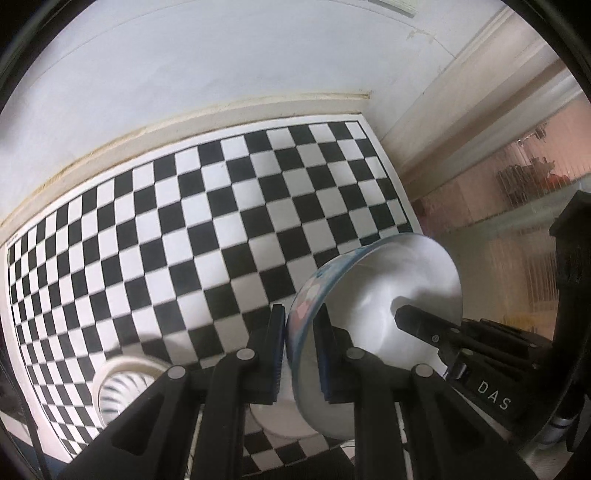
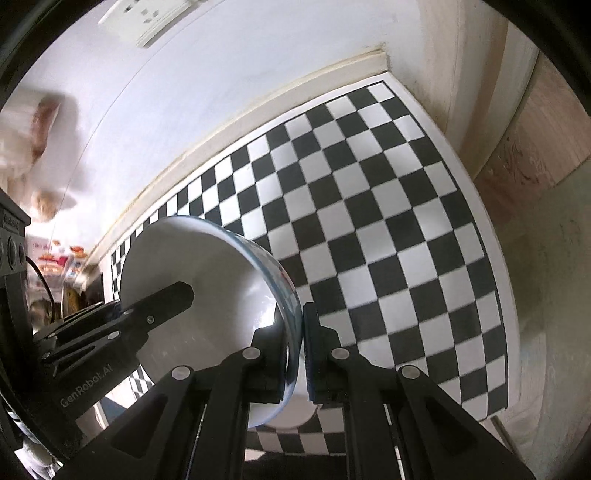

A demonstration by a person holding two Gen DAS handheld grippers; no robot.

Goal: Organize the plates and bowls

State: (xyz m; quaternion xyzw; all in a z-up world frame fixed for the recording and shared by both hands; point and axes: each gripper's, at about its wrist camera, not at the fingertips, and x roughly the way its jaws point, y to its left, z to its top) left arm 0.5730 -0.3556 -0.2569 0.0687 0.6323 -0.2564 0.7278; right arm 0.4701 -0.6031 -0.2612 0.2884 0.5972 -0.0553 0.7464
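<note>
One white ceramic bowl with a blue patterned outer band, held up off the black-and-white checkered desk and tipped steeply on edge, open side facing right in the left wrist view. Pinched at two spots on its rim by two hand-held grippers. Left hand-held gripper clamped on the near left part of the rim, one blue-padded finger outside against the patterned band, the other inside the white hollow. Seen again in the right wrist view as the same white bowl, open side now turned left, blue rim line running down its right edge. Right hand-held gripper closed on that rim, one finger inside, one outside, wall of the bowl squeezed between the pads. Each gripper also visible from the other's camera: a black finger reaching into the hollow from the right in the left wrist view, from the left in the right wrist view.

Below the held bowl, resting on the checkered desk, one more round white dish, mostly hidden behind the fingers, kind not clear. Further left on the desk, near edge, one white ribbed plate with a scalloped rim, flat, well apart from the held bowl. Beyond the far edge of the desk, a pale wall with a cream skirting strip; one white wall socket panel high up in the right wrist view.
</note>
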